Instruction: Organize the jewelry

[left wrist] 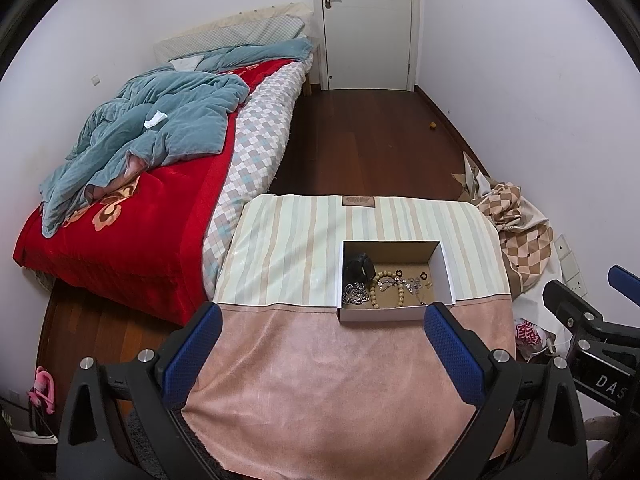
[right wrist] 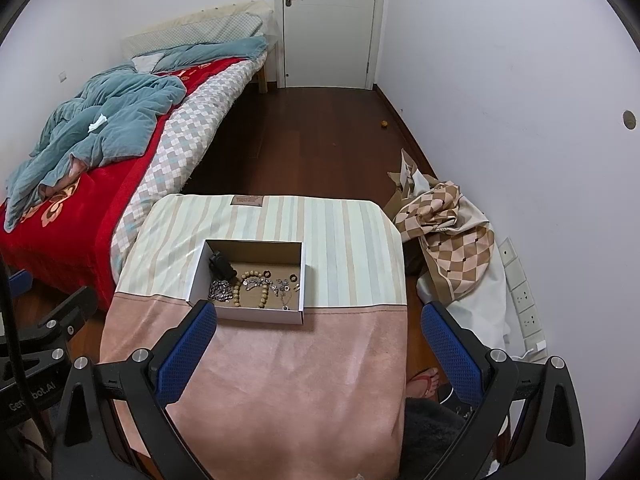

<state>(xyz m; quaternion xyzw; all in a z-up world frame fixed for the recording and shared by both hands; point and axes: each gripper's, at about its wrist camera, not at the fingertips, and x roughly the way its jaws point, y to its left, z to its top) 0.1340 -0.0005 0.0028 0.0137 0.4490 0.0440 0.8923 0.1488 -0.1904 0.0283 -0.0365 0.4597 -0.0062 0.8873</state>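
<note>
Left wrist: bed (left wrist: 132,216) beside table (left wrist: 320,380); box (left wrist: 394,314) contents seemingly jewelry.

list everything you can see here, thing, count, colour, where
cardboard box: 1, white outside, brown inside, open, on the table
wooden bead bracelet: 1, tan, in the box
metal chain: 1, silver, box's left side
black object: 1, box's back left corner
small rings and charms: several, dark and silver, box's right side
table cover: 1, pink with striped far half
bed: 1, red blanket, teal quilt, left
door: 1, white, far wall
checked cloth: 1, brown, floor right
left gripper: 1, blue pads, jaws open
right gripper: 1, blue pads, jaws open
</note>
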